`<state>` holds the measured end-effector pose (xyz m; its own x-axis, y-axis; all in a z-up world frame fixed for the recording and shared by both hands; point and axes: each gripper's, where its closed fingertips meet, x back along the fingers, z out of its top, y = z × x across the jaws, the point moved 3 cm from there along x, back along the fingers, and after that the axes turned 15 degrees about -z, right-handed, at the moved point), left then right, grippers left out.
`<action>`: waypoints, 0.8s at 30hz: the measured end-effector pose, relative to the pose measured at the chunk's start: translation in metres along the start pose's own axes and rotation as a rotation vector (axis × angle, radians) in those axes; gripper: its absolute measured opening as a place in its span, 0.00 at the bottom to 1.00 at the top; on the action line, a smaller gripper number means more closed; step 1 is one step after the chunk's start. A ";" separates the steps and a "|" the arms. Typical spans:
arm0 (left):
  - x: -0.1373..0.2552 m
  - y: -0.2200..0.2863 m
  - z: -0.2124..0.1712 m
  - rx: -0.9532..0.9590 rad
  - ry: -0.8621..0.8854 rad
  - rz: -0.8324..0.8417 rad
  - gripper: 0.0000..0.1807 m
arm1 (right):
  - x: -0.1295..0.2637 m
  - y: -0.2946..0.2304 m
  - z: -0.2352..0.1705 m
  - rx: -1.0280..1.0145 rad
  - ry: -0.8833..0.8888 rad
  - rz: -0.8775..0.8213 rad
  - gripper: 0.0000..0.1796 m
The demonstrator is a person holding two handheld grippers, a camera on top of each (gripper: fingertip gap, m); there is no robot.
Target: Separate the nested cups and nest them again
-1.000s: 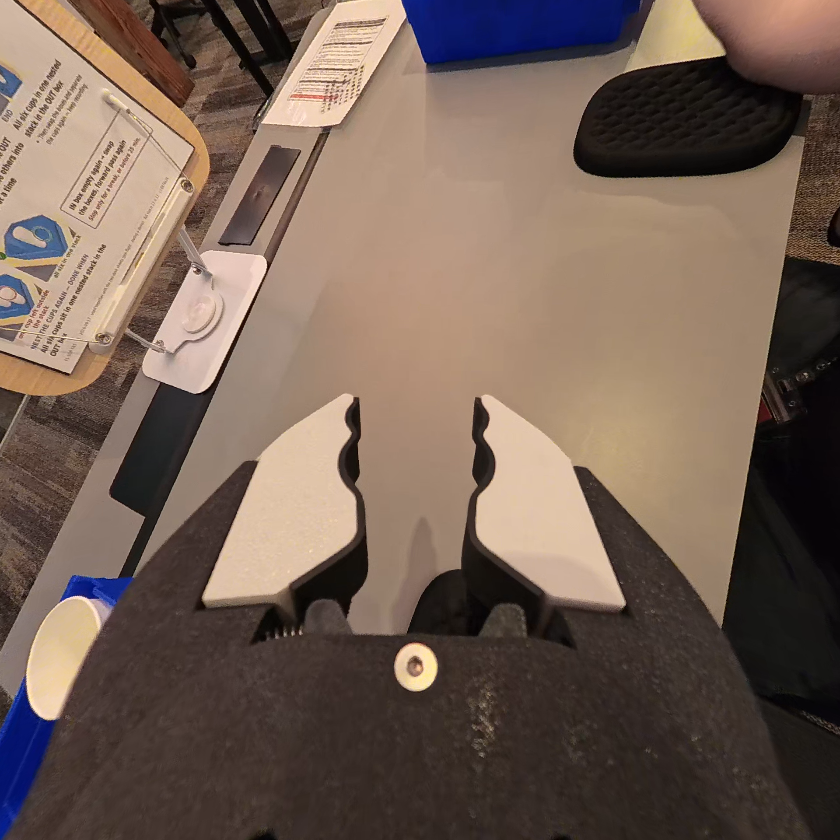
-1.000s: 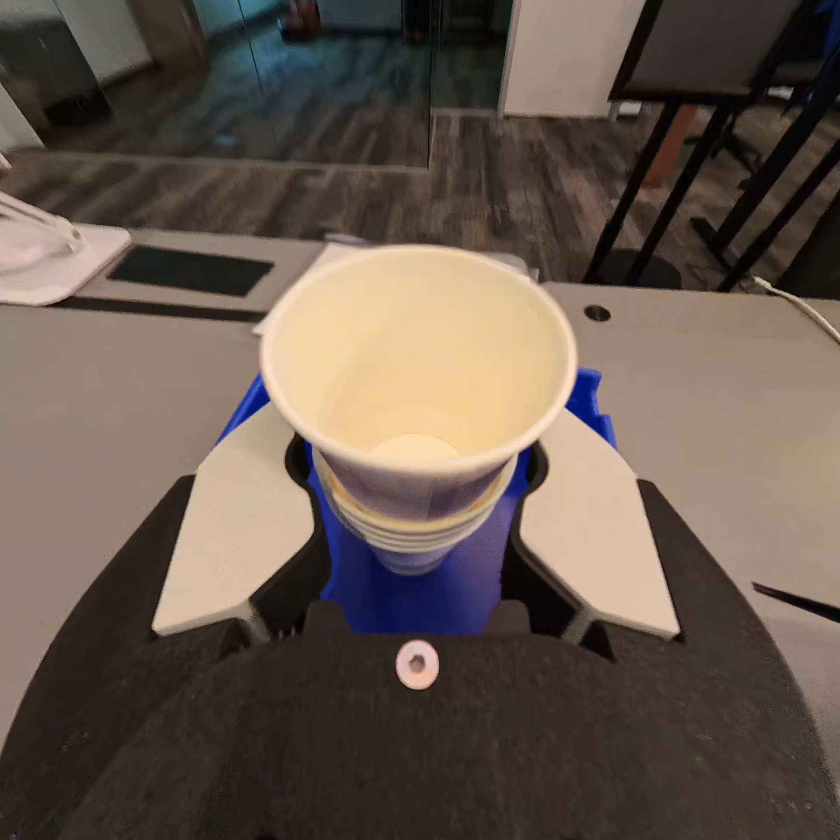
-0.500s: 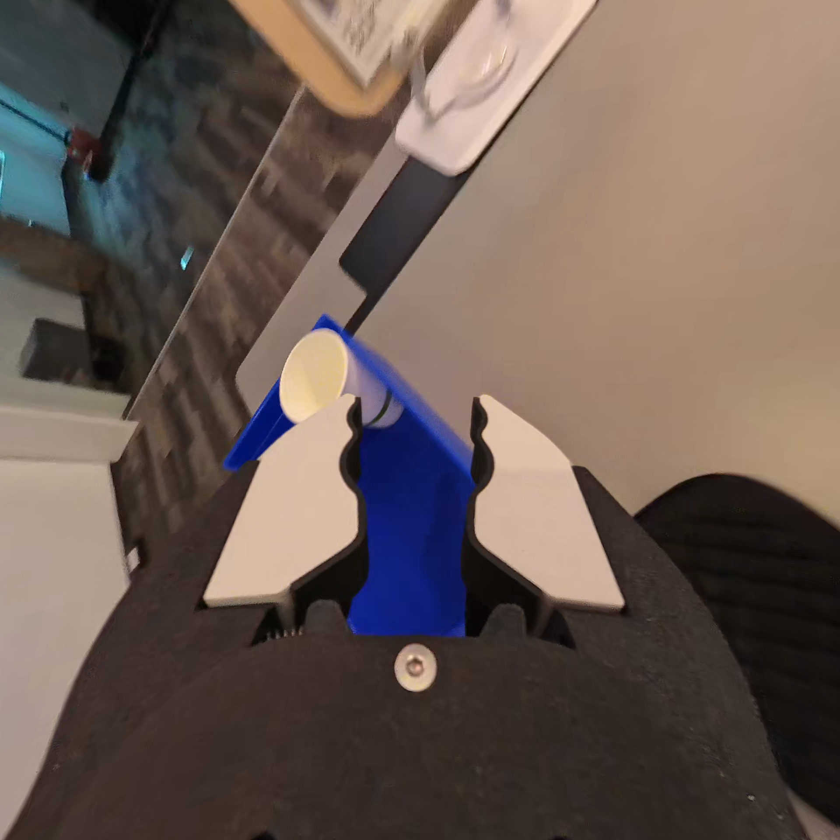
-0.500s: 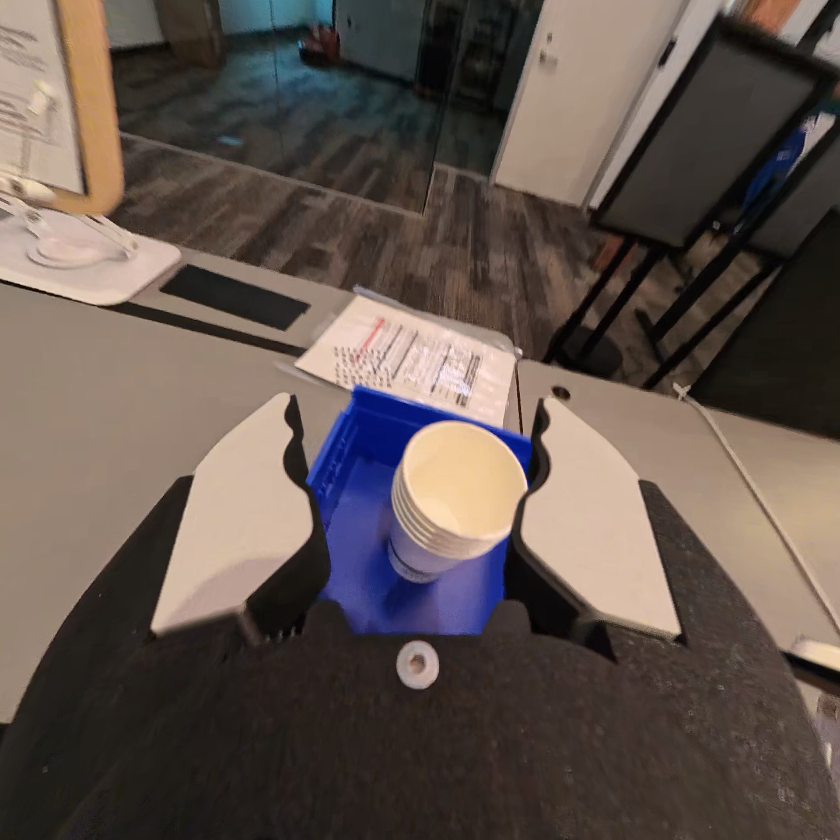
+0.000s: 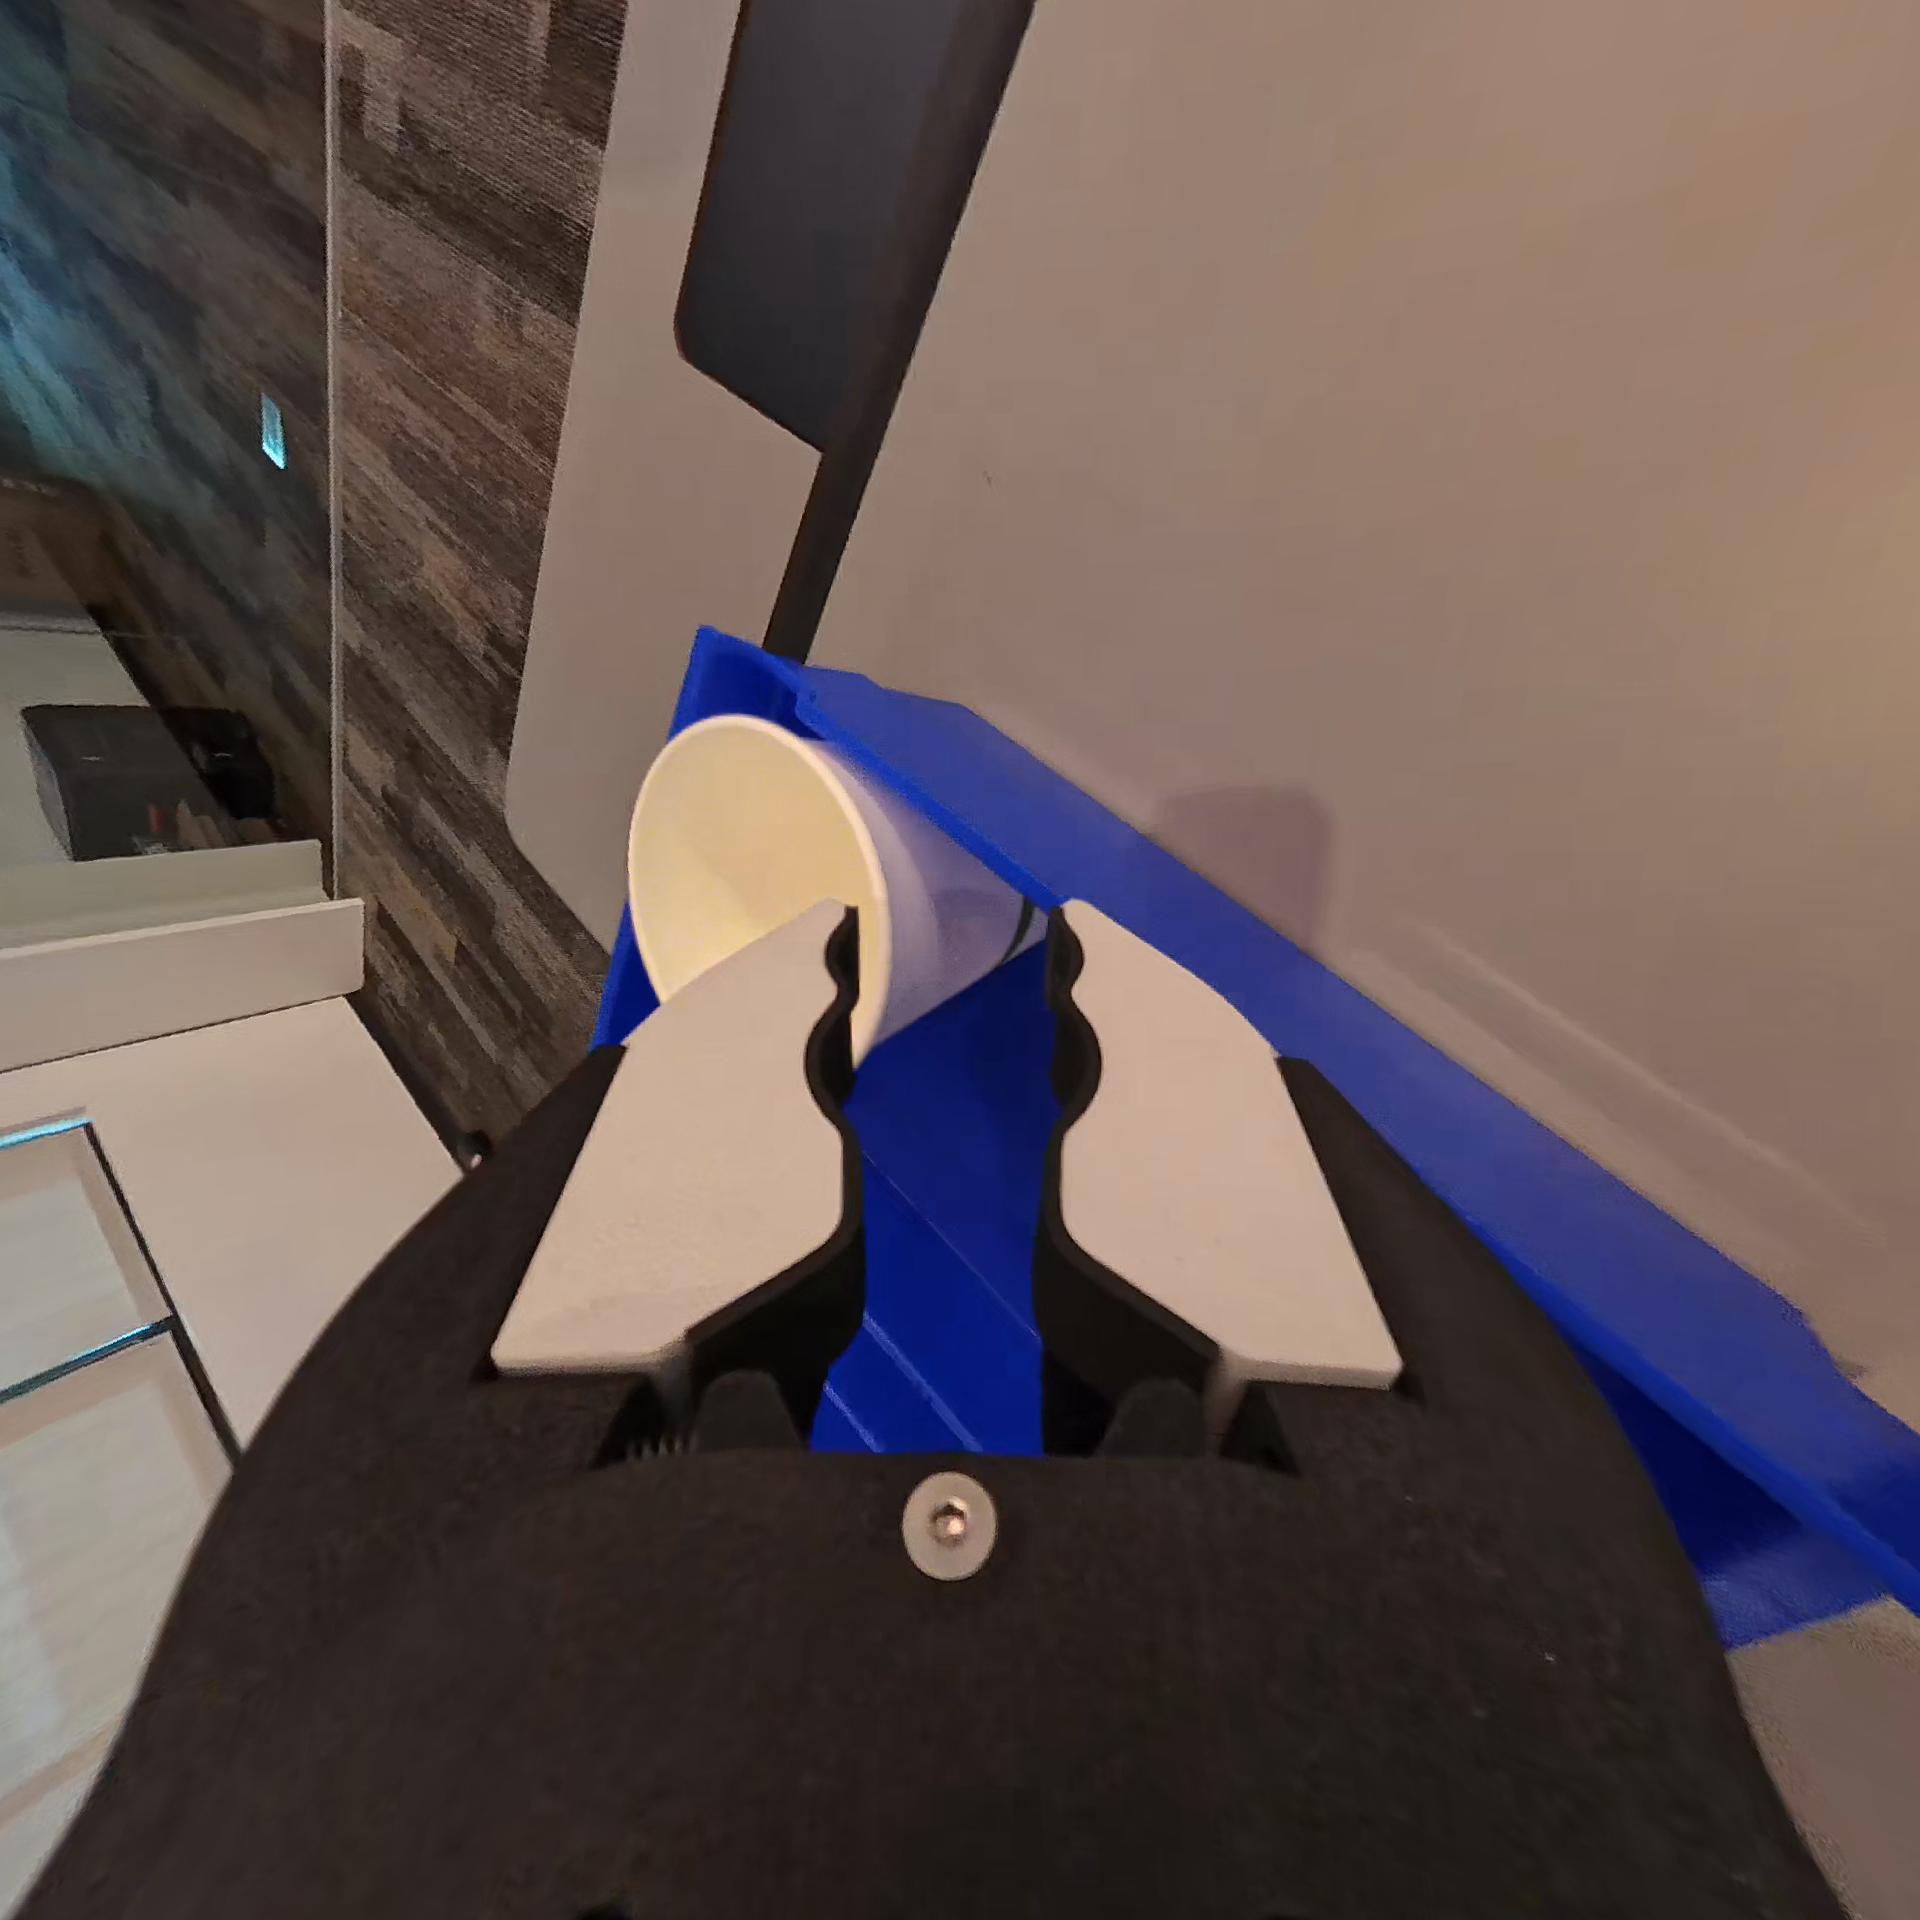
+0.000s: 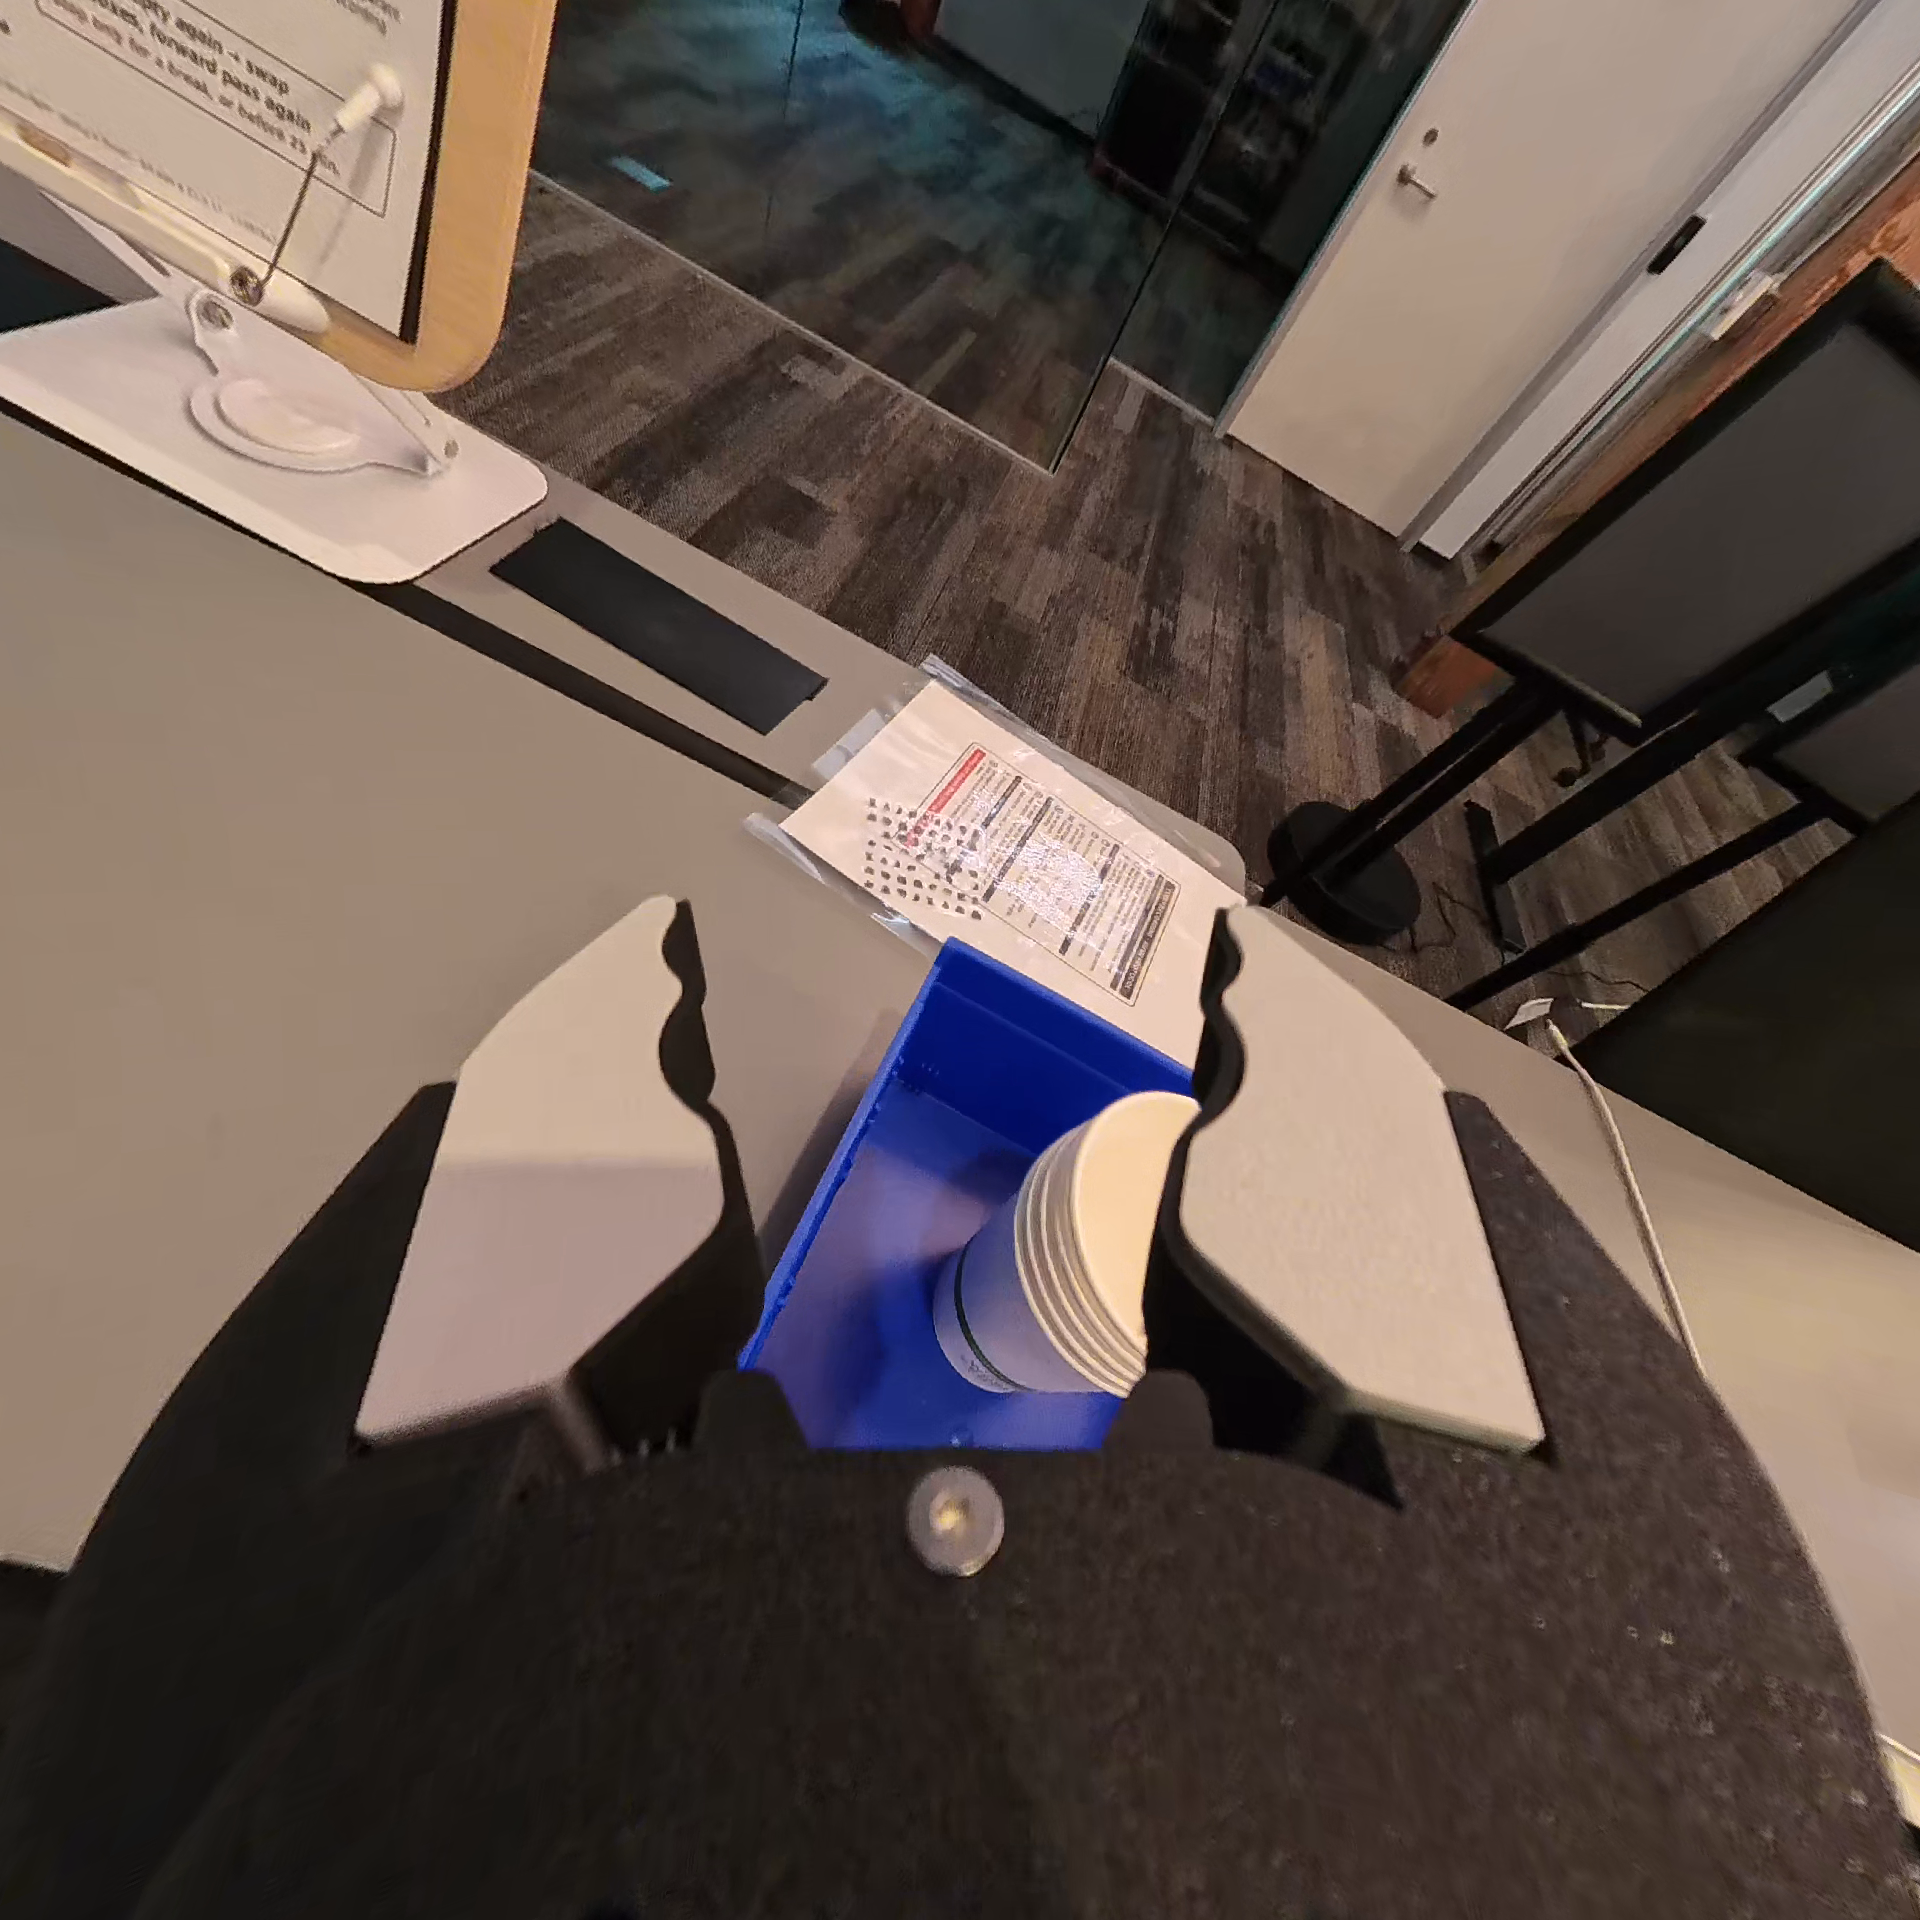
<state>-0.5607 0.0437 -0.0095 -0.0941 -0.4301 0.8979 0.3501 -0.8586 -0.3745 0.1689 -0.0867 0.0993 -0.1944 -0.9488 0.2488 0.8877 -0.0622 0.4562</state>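
In the right wrist view a stack of several nested white paper cups [image 6: 1049, 1278] stands in a blue bin [image 6: 997, 1039]. My right gripper [image 6: 951, 920] hangs above it, wide open and empty, and its right finger hides part of the stack. In the left wrist view, which is turned on its side, a single white paper cup [image 5: 769, 862] sits in another blue bin [image 5: 1299, 977]. My left gripper [image 5: 951, 920] is open and empty just short of that cup. The cup's rim is beside the left fingertip.
A grey table [image 6: 260, 831] holds both bins. A sheet in a clear sleeve [image 6: 1018, 862] lies behind the right bin. A white stand with a wooden board [image 6: 312, 436] is at the far left. A black slot cover [image 6: 655, 623] runs along the table's far edge.
My right gripper let go of the cup stack, which now stands in the blue bin, and drew back with jaws wider. My left gripper swung from the bare table to the single cup and closed in.
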 end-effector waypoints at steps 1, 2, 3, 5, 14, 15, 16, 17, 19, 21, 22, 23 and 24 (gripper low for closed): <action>-0.006 -0.004 0.000 -0.010 -0.018 0.000 0.15 | -0.001 -0.001 0.000 -0.003 -0.002 0.003 0.50; -0.009 -0.009 0.000 -0.019 -0.031 0.014 0.14 | -0.002 -0.003 0.000 -0.006 -0.003 0.008 0.50; -0.012 -0.014 0.001 -0.019 -0.037 0.020 0.14 | -0.003 -0.004 0.001 -0.005 -0.004 0.011 0.50; -0.017 -0.019 0.000 -0.001 -0.054 -0.004 0.15 | -0.006 -0.007 0.000 0.007 -0.017 0.013 0.50; -0.036 -0.024 -0.019 0.006 -0.191 -0.087 0.13 | -0.015 -0.019 -0.003 0.064 -0.060 0.023 0.50; -0.039 -0.023 -0.019 0.004 -0.197 -0.096 0.12 | -0.015 -0.019 -0.004 0.065 -0.062 0.023 0.50; -0.043 -0.021 -0.020 0.004 -0.203 -0.107 0.09 | -0.016 -0.020 -0.004 0.066 -0.065 0.026 0.50; -0.045 -0.020 -0.020 0.008 -0.205 -0.111 0.08 | -0.017 -0.021 -0.004 0.068 -0.068 0.028 0.50; -0.045 -0.020 -0.020 0.030 -0.203 -0.122 0.05 | -0.018 -0.022 -0.006 0.073 -0.074 0.031 0.50; -0.041 -0.014 -0.023 0.052 -0.217 -0.173 0.02 | -0.019 -0.022 -0.007 0.076 -0.077 0.036 0.50; -0.036 -0.013 -0.026 0.050 -0.229 -0.174 0.01 | -0.020 -0.023 -0.007 0.076 -0.079 0.042 0.50; -0.029 -0.012 -0.028 0.043 -0.231 -0.170 0.00 | -0.020 -0.025 -0.007 0.078 -0.081 0.047 0.49; -0.021 -0.012 -0.029 0.037 -0.225 -0.155 0.00 | -0.021 -0.026 -0.007 0.082 -0.082 0.052 0.49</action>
<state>-0.5900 0.0545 -0.0302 0.0585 -0.2176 0.9743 0.3815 -0.8970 -0.2233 0.1531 -0.0673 0.0758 -0.1858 -0.9213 0.3416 0.8611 0.0148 0.5083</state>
